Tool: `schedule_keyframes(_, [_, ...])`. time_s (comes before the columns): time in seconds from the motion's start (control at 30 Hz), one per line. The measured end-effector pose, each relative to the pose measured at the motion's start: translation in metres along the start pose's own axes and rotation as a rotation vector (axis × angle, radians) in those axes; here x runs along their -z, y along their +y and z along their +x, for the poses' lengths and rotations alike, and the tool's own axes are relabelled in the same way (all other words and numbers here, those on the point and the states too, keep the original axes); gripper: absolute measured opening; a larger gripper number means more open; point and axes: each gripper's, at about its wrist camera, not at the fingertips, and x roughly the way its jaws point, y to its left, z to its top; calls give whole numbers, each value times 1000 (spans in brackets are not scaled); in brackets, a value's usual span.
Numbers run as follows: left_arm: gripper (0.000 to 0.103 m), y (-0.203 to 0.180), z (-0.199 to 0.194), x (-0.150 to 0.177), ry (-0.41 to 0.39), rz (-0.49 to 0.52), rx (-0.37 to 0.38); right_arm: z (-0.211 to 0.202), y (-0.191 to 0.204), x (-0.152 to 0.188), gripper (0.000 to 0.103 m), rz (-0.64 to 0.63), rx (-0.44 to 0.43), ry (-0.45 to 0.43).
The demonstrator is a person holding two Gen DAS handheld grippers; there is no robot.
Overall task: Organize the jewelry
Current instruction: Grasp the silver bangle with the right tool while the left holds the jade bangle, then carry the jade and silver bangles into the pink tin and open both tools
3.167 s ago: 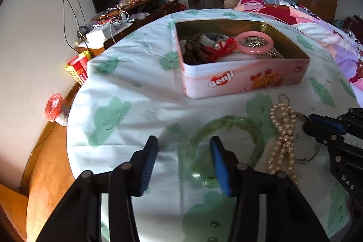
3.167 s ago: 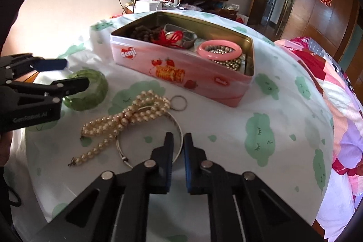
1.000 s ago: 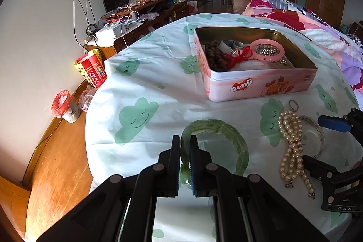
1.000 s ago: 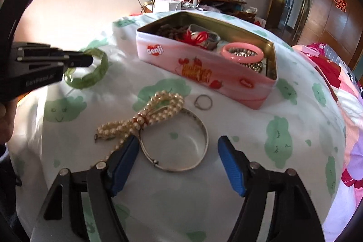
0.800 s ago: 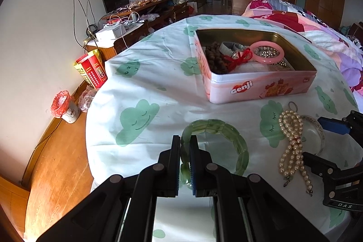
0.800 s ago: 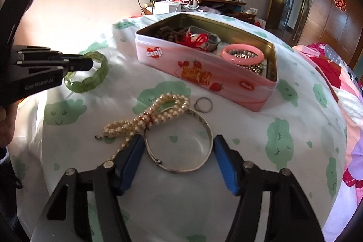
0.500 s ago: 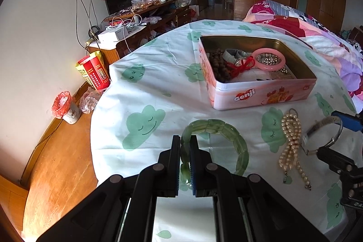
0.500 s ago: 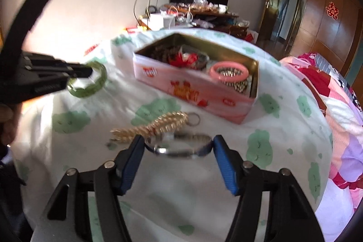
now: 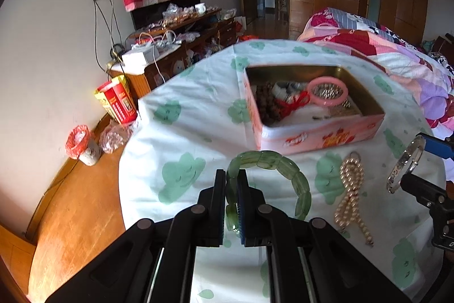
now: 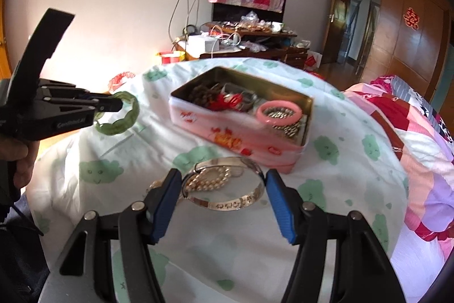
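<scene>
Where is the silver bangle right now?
In the right wrist view, the silver bangle is held between the right gripper's pads, above the pearl necklace, near the pink tin.

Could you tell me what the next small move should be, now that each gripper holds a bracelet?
Probably carry the green bracelet forward over the open pink tin and release it; it hangs clear of the cloth in the left gripper, and the tin already holds other jewelry.
</scene>
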Motion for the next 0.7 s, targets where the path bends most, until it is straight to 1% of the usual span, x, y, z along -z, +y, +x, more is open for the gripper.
schedule_keyframes(0.1, [6, -3, -7, -11, -27, 16, 2, -1, -6, -5, 64, 10, 9, -11])
schedule_keyframes(0.2, [6, -7, -12, -23, -40, 20, 26, 0, -11, -10, 64, 18, 13, -17])
schedule_keyframes(0.4, [6, -22, -19, -49, -77, 73, 20, 1, -27, -24, 64, 40, 22, -36])
schedule_keyframes(0.53, [6, -29, -18, -62, -92, 94, 11, 4, -38, -36, 64, 55, 29, -42])
schedule_keyframes(0.7, [6, -35, -7, -73, -85, 110, -2, 10, -51, -48, 64, 76, 34, -48])
